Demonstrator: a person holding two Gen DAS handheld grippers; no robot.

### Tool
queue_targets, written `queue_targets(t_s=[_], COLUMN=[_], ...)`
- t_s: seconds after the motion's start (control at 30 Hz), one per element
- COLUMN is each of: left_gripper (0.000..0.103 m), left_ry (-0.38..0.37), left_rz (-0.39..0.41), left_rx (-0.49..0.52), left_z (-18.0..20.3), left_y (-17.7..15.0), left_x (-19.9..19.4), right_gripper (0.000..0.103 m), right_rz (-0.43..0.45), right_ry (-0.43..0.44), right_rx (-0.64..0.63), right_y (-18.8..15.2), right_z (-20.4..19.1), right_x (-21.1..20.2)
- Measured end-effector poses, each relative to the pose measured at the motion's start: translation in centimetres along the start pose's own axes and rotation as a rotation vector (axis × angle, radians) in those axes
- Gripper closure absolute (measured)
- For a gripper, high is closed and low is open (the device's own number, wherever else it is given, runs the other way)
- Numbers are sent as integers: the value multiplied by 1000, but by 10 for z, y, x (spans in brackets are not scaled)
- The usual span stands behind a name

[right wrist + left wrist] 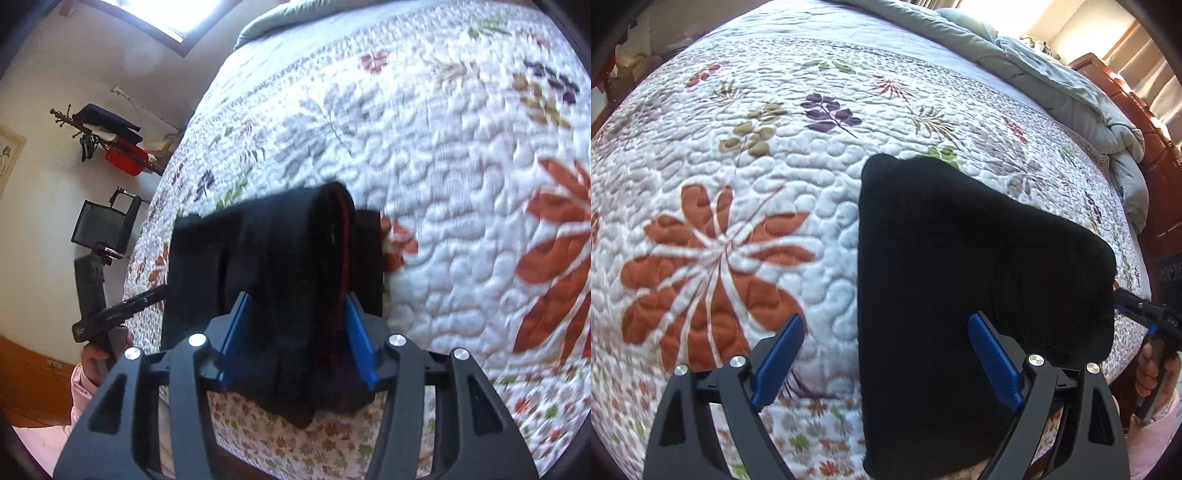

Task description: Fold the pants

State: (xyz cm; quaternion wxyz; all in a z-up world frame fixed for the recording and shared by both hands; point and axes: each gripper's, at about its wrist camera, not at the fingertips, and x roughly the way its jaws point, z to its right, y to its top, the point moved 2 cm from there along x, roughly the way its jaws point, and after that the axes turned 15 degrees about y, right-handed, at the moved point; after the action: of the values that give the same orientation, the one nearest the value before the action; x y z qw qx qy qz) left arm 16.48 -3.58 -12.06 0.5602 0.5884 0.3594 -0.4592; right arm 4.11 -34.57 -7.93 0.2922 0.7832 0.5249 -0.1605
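Pinching folded pants (280, 254): right gripper (295, 306) | left gripper (886, 332) spread over quilt (738, 155)

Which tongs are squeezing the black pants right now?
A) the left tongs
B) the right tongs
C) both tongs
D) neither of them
B. The right tongs have their blue pads pressed on a thick folded bunch of the black pants, while the left tongs are spread wide open over the quilt, with only one pad over the pants.
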Motion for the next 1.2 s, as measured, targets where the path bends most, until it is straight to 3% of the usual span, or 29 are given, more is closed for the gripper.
queue_targets(t_s=[0.13,0.23,0.47,0.63,0.77,0.9,0.97,1.13,1.2], left_gripper=[12,12,13,12,13,13,13,13,13], left_ry=[-69,-103,-40,-33,-53,-100,-125,-164,-139], left_rz=[-38,-63,-52,-52,-59,-74,-85,-104,-102], left_rx=[-5,-15,-5,-6,-33,-24,-17,2,-1], left_z=[3,7,20,19,15,11,11,20,23], left_y=[21,29,30,30,18,-11,-27,-57,-57], left_x=[17,27,38,36,23,11,8,9,8], right_gripper=[51,81,88,85,62,54,45,44,54], right_rz=[16,21,31,38,47,20,-10,-55,-56], right_ry=[2,72,5,10,35,49,68,85,56], right_rx=[4,36,132,151,90,56,63,99,79], right_y=[28,48,61,58,47,15,-7,-50,-53], right_z=[4,10,41,51,29,15,13,17,14], right_x=[6,19,35,41,19,-2,-8,-3,0])
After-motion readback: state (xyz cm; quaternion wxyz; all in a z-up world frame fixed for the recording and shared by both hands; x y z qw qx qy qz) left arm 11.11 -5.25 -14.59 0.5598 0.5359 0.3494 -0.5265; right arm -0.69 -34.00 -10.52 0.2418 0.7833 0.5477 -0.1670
